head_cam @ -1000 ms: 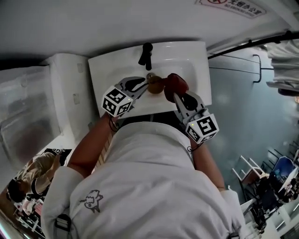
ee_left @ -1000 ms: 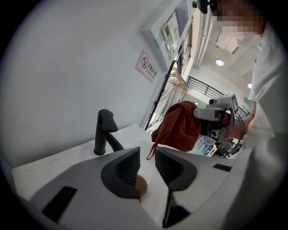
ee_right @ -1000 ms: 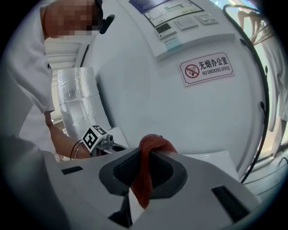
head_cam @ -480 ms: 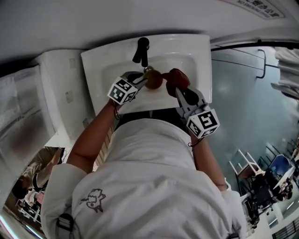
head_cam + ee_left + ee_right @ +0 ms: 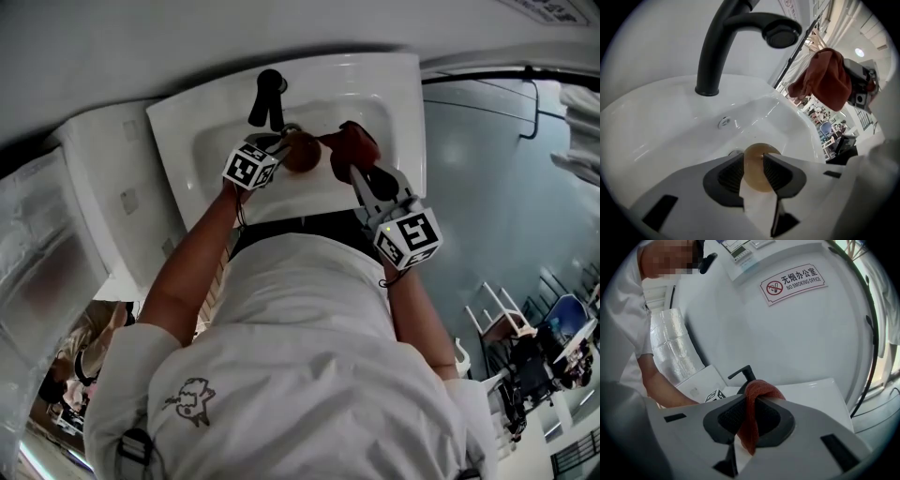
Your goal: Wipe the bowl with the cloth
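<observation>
A small amber-brown bowl sits low in the white sink, close to the drain. My left gripper points down into the basin with the bowl between its fingertips. Its jaws have just been opening, and the pads now flank the bowl loosely. The red cloth hangs bunched from my right gripper, which is shut on it. That gripper hovers just right of the bowl, above the basin.
A black faucet arches over the basin just behind the bowl. The sink's rim surrounds the left gripper. A white cabinet adjoins the sink on the left. A no-smoking sign hangs on the wall.
The left gripper has sunk with the bowl from above the sink down into the basin under the faucet. The right gripper and cloth have dropped a little beside it.
</observation>
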The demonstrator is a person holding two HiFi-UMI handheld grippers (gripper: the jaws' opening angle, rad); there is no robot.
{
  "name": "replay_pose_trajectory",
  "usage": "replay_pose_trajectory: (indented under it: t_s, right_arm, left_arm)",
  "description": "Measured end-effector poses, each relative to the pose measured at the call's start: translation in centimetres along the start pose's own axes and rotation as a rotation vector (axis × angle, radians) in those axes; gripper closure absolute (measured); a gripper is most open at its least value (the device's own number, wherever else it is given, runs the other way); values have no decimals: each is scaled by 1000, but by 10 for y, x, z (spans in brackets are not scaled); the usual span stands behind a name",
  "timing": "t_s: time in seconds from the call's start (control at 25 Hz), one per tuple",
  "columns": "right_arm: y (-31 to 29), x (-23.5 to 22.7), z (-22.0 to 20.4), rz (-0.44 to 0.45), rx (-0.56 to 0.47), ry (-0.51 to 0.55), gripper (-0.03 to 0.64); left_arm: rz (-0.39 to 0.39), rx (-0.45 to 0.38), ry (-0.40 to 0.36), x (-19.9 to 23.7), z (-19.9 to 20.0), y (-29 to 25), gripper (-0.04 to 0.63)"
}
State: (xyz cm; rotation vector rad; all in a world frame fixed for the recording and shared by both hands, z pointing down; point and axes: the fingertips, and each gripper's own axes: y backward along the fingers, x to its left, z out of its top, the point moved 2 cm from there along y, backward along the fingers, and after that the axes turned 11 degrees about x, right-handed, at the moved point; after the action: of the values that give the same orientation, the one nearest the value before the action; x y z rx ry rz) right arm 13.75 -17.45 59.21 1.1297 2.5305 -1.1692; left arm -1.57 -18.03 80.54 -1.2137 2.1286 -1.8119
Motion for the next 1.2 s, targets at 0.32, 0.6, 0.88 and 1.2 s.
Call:
replay_pose_trajectory:
  t_s: [0.32,0.6,0.88,1.2]
  right_arm:
    - [-5,-11,-2,9,20,1,563]
    - [-5,-16,-3,15,28,0,563]
    - [-7,-12,-3,17,33,18,563]
    - [-3,5,-3,16,31,45,563]
  left_arm:
    - [14,80,50,13,-12,-33,460]
    - [55,123,84,23,-22,-52,466]
    - [116,152,78,30,-35,-67,523]
    - [136,61,98,13,-16,-40,574]
